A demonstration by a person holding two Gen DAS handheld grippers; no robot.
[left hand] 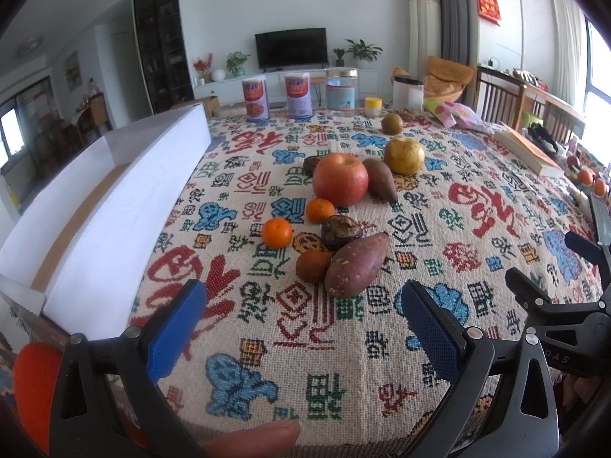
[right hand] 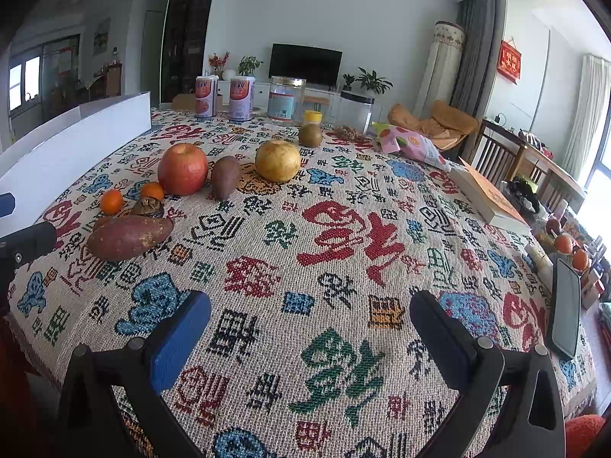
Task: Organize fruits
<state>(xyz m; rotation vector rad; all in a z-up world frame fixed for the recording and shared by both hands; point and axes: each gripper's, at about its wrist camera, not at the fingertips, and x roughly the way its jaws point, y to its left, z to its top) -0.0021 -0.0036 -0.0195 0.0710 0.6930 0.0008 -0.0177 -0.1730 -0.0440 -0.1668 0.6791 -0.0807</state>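
Left tongs (left hand: pixel 301 305), spread wide and empty, face the reddish-brown oblong sweet potato (left hand: pixel 357 267) just ahead, its long axis slanting up-right. Right tongs (right hand: pixel 309 320), also wide and empty, sit farther away.

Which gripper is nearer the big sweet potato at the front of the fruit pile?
Left. The left gripper sits open just short of the big sweet potato. The right gripper is open farther off, with the potato up to its left.

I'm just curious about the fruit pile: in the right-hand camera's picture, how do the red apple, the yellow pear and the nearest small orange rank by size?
1. Red apple and yellow pear: they look alike, too close to rank.
2. Small orange: plainly smallest, although it lies nearer the camera.
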